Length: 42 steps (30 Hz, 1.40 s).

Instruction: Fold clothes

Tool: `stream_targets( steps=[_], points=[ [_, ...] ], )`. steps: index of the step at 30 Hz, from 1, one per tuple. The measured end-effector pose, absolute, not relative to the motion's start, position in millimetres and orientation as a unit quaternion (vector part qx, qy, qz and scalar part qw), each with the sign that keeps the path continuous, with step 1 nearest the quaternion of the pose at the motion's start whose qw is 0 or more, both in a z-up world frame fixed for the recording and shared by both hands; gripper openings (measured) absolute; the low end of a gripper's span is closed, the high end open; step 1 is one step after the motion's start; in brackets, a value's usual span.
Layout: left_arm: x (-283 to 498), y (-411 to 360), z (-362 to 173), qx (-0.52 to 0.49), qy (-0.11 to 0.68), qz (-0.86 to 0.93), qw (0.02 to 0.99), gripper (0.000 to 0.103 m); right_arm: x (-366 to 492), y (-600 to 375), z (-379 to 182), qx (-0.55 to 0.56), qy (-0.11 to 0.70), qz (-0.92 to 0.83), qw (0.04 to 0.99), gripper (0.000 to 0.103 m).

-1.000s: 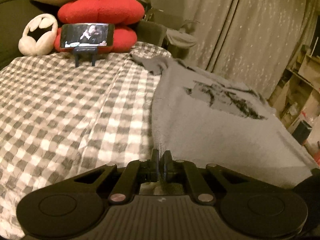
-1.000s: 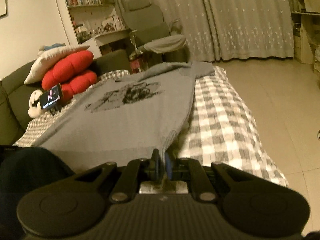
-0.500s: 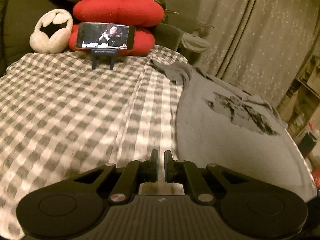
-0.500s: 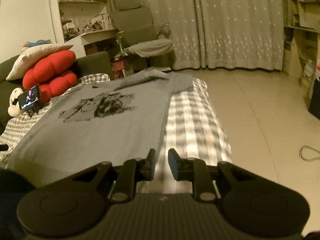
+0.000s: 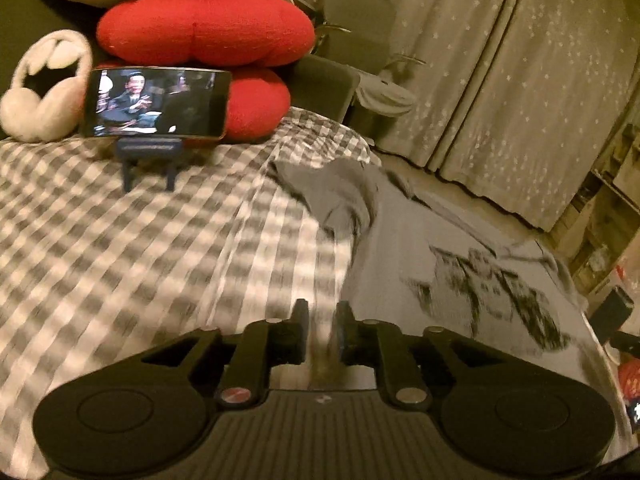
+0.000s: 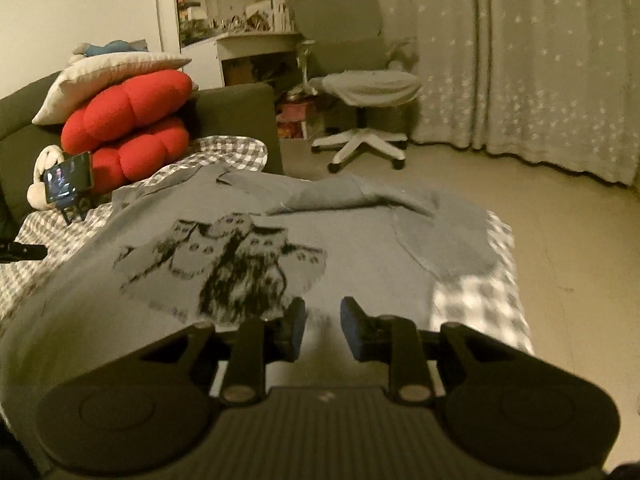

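Grey T-shirt (image 6: 360, 256) with a dark print lies spread flat on the checked bed cover (image 5: 120, 240), near a phone on a stand (image 5: 156, 104), while the left tool (image 5: 322, 320) and right tool (image 6: 322, 320) hover over it, both spread and gripping nothing.

A grey printed cotton T-shirt (image 6: 360, 248) lies spread flat on a checked fabric bed cover (image 5: 120, 248), toward the cover's right side in the left wrist view. At the head of the cover a black phone on a small dark stand (image 5: 158, 102) sits in front of two stacked red plush cushions (image 5: 208, 28), with a cream pillow (image 6: 108, 76) on top. White fluffy earmuffs (image 5: 44, 88) lie left of the phone. Beyond the bed's far end a grey swivel office chair (image 6: 360, 80) stands before pale patterned curtains (image 6: 540, 60).
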State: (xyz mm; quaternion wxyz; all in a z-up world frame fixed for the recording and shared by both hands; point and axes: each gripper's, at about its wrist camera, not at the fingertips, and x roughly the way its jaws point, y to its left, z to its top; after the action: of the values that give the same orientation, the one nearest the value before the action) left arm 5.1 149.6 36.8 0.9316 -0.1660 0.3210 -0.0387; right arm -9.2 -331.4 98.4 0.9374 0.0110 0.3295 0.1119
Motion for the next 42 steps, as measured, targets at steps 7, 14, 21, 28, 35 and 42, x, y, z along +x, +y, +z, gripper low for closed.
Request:
stream_targets(
  steps=[7, 14, 21, 28, 35, 42],
  points=[
    [79, 153, 32, -0.179, 0.319, -0.023, 0.93, 0.023, 101, -305, 79, -0.03, 0.383, 0.149, 0.911, 0.024],
    [150, 146, 11, -0.187, 0.335, -0.007, 0.923, 0.026, 190, -263, 52, -0.072, 0.38, 0.158, 0.909, 0.023],
    [185, 151, 0, -0.21, 0.312, -0.009, 0.926, 0.018, 269, -289, 44, -0.017, 0.353, -0.013, 0.935, 0.022],
    [191, 159, 9, -0.175, 0.3, 0.012, 0.938, 0.002, 263, -318, 44, 0.052, 0.349, -0.014, 0.936, 0.025],
    [180, 166, 11, -0.197, 0.298, -0.004, 0.934, 0.008, 225, -324, 63, 0.088, 0.359, 0.048, 0.928, 0.036],
    [184, 155, 1, -0.202, 0.309, 0.001, 0.929, 0.019, 177, -287, 82, 0.06, 0.375, 0.141, 0.914, 0.048]
  ],
)
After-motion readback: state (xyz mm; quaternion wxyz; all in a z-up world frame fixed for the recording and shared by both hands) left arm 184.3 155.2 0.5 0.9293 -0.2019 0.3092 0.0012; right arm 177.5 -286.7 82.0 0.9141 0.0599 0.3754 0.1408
